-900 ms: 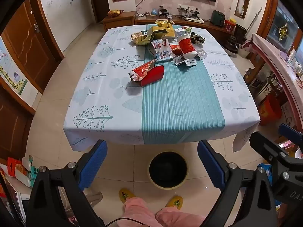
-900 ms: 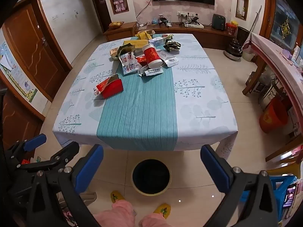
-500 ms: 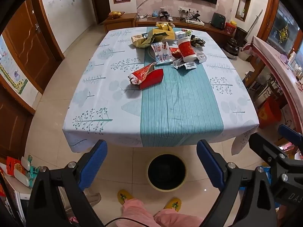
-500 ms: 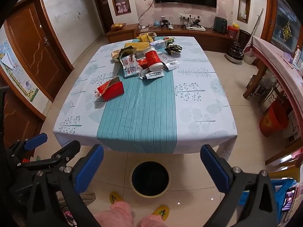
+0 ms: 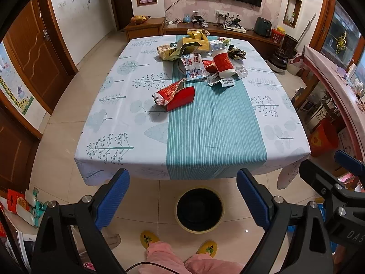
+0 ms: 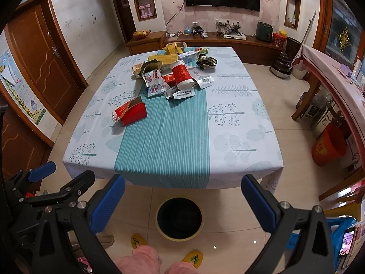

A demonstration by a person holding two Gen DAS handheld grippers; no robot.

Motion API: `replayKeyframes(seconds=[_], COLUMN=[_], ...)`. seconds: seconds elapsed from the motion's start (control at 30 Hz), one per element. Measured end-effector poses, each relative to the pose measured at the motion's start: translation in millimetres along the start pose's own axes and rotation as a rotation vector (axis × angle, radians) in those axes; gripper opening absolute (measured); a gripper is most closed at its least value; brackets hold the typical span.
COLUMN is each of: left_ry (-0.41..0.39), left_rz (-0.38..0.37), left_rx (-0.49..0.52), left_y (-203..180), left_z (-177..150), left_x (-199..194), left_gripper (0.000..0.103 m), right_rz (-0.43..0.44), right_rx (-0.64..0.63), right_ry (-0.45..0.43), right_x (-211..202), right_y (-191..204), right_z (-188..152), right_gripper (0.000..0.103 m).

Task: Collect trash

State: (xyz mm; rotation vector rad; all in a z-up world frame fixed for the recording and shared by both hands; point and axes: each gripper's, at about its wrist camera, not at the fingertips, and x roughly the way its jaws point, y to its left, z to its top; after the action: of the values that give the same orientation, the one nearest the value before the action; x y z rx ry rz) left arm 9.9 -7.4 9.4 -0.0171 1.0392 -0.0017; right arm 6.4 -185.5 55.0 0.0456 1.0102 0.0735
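Observation:
Trash lies on the far half of the table (image 5: 228, 137). There is a torn red carton (image 5: 175, 96) (image 6: 131, 111), a tipped red cup (image 5: 222, 65) (image 6: 182, 74), printed wrappers (image 5: 194, 68), yellow-green bags (image 5: 182, 48) and a dark foil wrapper (image 6: 206, 61). A round black bin (image 5: 199, 209) (image 6: 179, 217) stands on the floor under the table's near edge. My left gripper (image 5: 182, 196) and right gripper (image 6: 182, 196) hover side by side over the bin. Both are open with nothing between their blue pads, well short of the trash.
The person's pink trouser legs and yellow slippers (image 5: 148, 238) stand just behind the bin. A red bucket (image 6: 328, 148) and a long counter (image 6: 337, 80) are at the right. Wooden doors (image 5: 34, 52) are at the left and a TV cabinet (image 6: 228, 43) beyond the table.
Both views have tipped up slightly, so the table and bin sit a little lower in frame and more of the far wall shows. Both grippers stay open and empty.

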Motion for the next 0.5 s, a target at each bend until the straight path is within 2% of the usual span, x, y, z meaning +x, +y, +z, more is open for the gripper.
replayKeyframes(seconds=[0.5], left_ry=[0.002], left_rz=[-0.002], left_rx=[0.001], left_y=[-1.3], left_z=[0.6], left_x=[0.2], left_gripper=[0.092], right_rz=[-0.003], right_rx=[-0.002], right_ry=[-0.003], right_x=[-0.5], right_y=[-2.2], right_z=[0.9], right_gripper=[0.102])
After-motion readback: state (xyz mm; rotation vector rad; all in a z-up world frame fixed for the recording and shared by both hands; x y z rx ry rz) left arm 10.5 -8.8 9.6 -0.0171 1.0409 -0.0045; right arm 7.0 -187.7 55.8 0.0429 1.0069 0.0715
